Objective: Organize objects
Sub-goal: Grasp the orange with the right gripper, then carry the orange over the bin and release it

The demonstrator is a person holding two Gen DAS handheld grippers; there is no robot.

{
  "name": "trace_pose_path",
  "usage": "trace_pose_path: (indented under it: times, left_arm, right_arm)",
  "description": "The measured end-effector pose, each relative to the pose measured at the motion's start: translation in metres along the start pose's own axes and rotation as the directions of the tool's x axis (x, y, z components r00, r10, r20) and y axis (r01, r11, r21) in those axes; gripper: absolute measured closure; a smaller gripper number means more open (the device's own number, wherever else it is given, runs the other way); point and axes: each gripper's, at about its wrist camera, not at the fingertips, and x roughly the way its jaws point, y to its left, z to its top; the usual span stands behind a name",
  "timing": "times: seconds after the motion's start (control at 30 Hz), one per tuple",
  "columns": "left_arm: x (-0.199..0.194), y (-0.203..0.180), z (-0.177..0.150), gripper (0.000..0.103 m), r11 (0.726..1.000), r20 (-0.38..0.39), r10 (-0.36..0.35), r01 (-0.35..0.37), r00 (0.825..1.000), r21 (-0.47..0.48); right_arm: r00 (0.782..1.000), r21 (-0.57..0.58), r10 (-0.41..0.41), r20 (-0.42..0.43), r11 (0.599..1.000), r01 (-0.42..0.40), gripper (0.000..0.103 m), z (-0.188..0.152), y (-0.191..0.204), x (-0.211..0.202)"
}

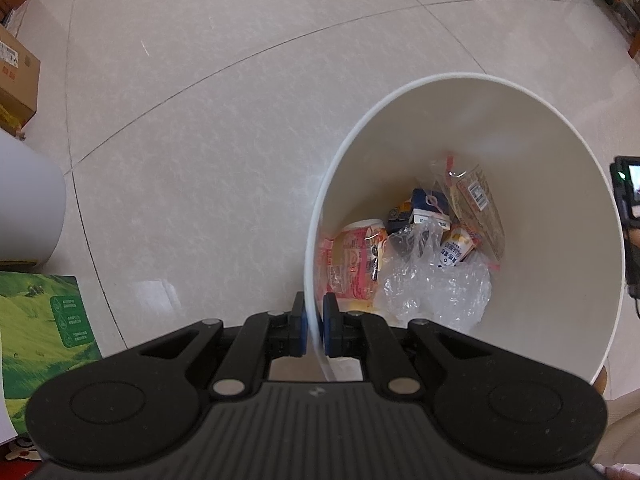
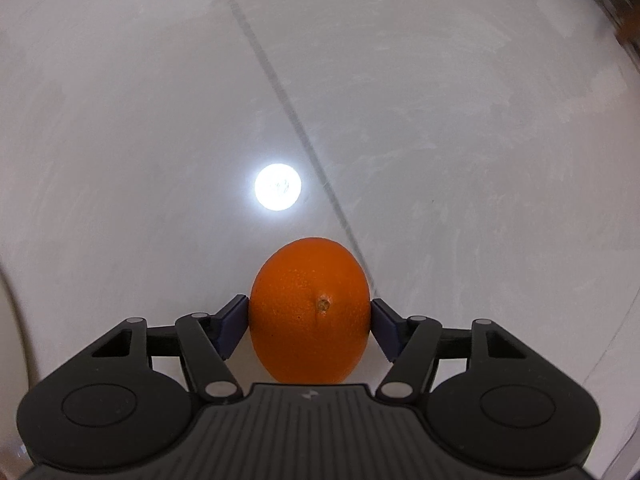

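Over the pale glossy tiled floor [image 1: 224, 128], the left gripper [image 1: 314, 316] is pinched shut on the thin near rim of the round white plastic bin [image 1: 560, 208], one pad inside the wall and one outside. Down inside that bin lie crumpled clear plastic wrap [image 1: 436, 288] and a few snack packets, partly covered and hard to read. Away from the bin, the right gripper [image 2: 309, 320] holds a round orange fruit [image 2: 309, 312] between half-spread pads; motion blur smears the floor's edges.
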Motion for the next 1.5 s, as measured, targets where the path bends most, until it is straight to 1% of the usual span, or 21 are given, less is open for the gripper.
trace_pose_path:
  times: [0.1,0.2,0.37,0.47,0.67,0.77,0.8,0.9,1.03,1.17,1.23,1.3,1.37,1.43,1.5]
  left_arm:
    - [0.000,-0.002,-0.001,0.097,1.000,0.002,0.011,-0.011,1.000,0.006]
    - [0.000,-0.005,-0.003,0.097,1.000,0.006,0.019,-0.019,1.000,0.019]
    - [0.000,-0.004,-0.002,0.097,1.000,0.007,0.013,-0.013,1.000,0.011]
    - [0.000,-0.005,-0.003,0.097,1.000,0.007,0.014,-0.015,1.000,0.026]
    - [0.001,-0.005,-0.002,0.097,1.000,0.006,0.010,-0.011,1.000,0.020]
    - [0.001,-0.005,-0.001,0.097,1.000,0.005,0.013,-0.013,1.000,0.014]
    - [0.001,-0.005,-0.001,0.097,1.000,0.006,0.015,-0.015,1.000,0.015]
    - [0.001,-0.005,-0.001,0.097,1.000,0.009,0.017,-0.017,1.000,0.013]
    - [0.001,-0.005,-0.001,0.097,1.000,0.010,0.017,-0.017,1.000,0.007]
    - [0.001,-0.005,-0.001,0.097,1.000,0.011,0.018,-0.018,1.000,0.009]
    - [0.000,-0.005,-0.002,0.097,1.000,0.012,0.016,-0.016,1.000,0.009]
    - [0.000,-0.004,-0.001,0.097,1.000,0.012,0.013,-0.013,1.000,0.010]
    - [0.000,-0.003,-0.001,0.097,1.000,0.011,0.009,-0.009,1.000,0.004]
    - [-0.001,-0.002,-0.001,0.097,1.000,0.013,0.009,-0.009,1.000,0.004]
    - [-0.001,-0.002,-0.001,0.097,1.000,0.016,0.009,-0.009,1.000,0.007]
  right_arm:
    - [1.000,-0.080,-0.003,-0.004,0.997,0.003,0.033,-0.011,0.013,-0.023]
    - [1.000,-0.134,0.013,-0.001,0.991,-0.013,0.033,-0.019,0.025,-0.054]
    - [0.997,-0.196,0.064,0.039,0.979,-0.055,0.033,-0.036,0.042,-0.115]
    - [0.994,-0.227,0.091,0.060,0.971,-0.075,0.033,-0.045,0.052,-0.151]
    - [0.988,-0.307,0.135,0.072,0.946,-0.107,0.033,-0.063,0.076,-0.221]
    - [0.987,-0.359,0.142,0.080,0.928,-0.104,0.033,-0.074,0.087,-0.256]
    - [0.985,-0.375,0.150,0.088,0.921,-0.107,0.033,-0.079,0.091,-0.267]
    - [0.975,-0.419,0.187,0.117,0.900,-0.122,0.033,-0.082,0.105,-0.303]
    - [0.955,-0.478,0.250,0.160,0.866,-0.147,0.033,-0.079,0.132,-0.342]
    - [0.930,-0.536,0.304,0.205,0.830,-0.153,0.033,-0.072,0.166,-0.368]
    - [0.920,-0.557,0.318,0.229,0.818,-0.144,0.033,-0.070,0.184,-0.373]
    - [0.913,-0.573,0.334,0.234,0.806,-0.148,0.033,-0.063,0.199,-0.374]
    - [0.910,-0.594,0.342,0.233,0.791,-0.145,0.033,-0.055,0.212,-0.371]
    - [0.913,-0.601,0.335,0.234,0.788,-0.135,0.033,-0.050,0.224,-0.371]
    - [0.912,-0.615,0.344,0.223,0.775,-0.142,0.033,-0.048,0.237,-0.369]
